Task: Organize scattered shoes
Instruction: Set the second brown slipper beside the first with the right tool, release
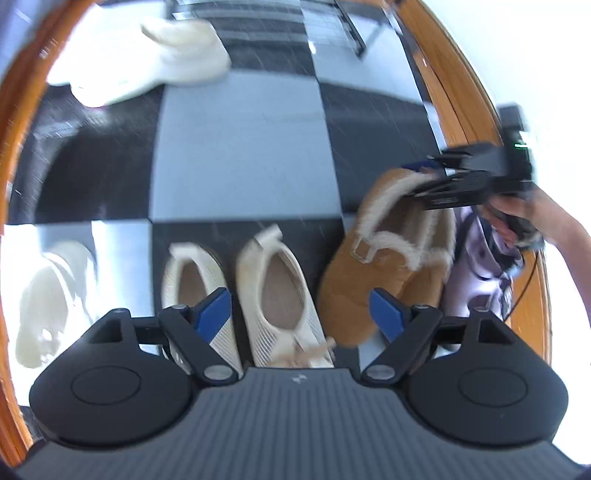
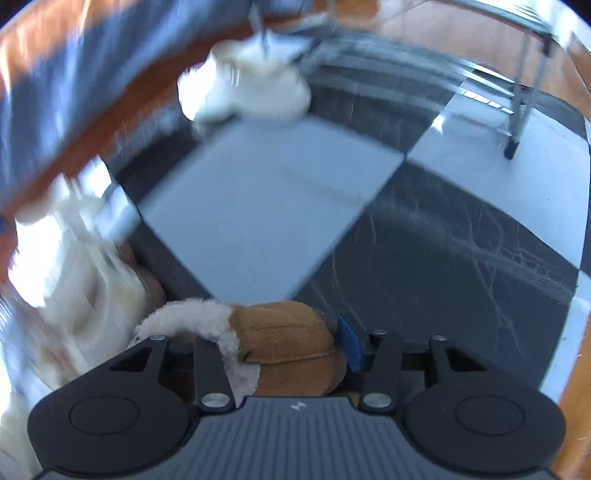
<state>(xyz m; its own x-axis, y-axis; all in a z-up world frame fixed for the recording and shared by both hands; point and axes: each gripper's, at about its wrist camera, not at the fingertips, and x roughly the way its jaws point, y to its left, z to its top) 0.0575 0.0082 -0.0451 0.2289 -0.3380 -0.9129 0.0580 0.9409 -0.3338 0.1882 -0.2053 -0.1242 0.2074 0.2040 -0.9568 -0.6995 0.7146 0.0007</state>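
Note:
My left gripper [image 1: 300, 314] hangs open over a pair of cream knit slip-ons [image 1: 280, 295] that lie side by side on the checkered floor, with nothing between its blue pads. To their right lie tan fur-lined slippers [image 1: 388, 258]. My right gripper [image 1: 424, 181], held by a hand, sits at the heel end of one slipper. In the right wrist view that tan slipper [image 2: 288, 343] fills the gap between the jaws of the right gripper [image 2: 273, 339]. The blue pad [image 2: 349, 343] lies against its side, and fur hides the other finger.
A white shoe [image 1: 55, 295] lies at the left and white fluffy boots [image 1: 147, 55] at the far left. A metal rack [image 1: 277, 22] stands at the back. Orange wooden trim [image 1: 454, 92] borders the black and grey floor tiles [image 1: 240, 147]. Pale cloth [image 1: 476, 258] lies beside the slippers.

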